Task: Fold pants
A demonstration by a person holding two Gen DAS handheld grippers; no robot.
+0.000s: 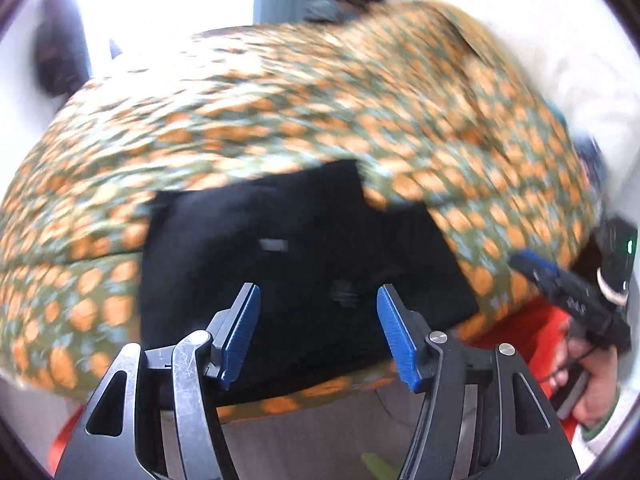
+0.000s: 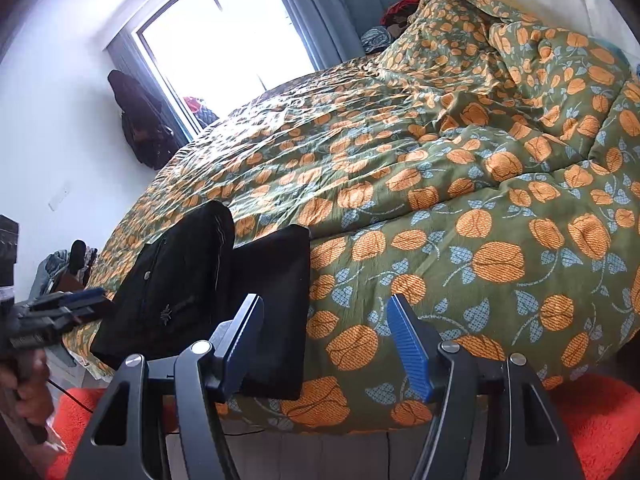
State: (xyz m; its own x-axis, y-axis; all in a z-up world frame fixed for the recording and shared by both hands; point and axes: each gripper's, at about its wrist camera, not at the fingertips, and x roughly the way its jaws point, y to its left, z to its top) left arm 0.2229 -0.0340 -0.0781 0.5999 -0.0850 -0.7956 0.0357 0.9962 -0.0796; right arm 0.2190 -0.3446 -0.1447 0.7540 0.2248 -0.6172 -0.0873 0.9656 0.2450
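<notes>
Folded black pants [image 1: 296, 264] lying low and centre in the blurred left wrist view, on a green quilt with orange flowers [image 1: 320, 112] covering the bed. Left hand-held gripper [image 1: 318, 336] spread wide above the near edge of the pants, gripping nothing. Right hand-held gripper [image 2: 324, 344] likewise wide open and empty, held over the quilt's near edge, pants [image 2: 208, 280] at lower left. Only in the sharper right wrist view: window [image 2: 224, 40], blue curtain [image 2: 332, 4], dark clothing hung on the wall [image 2: 140, 124]. Orange rug [image 2: 600, 420] along the bottom.
</notes>
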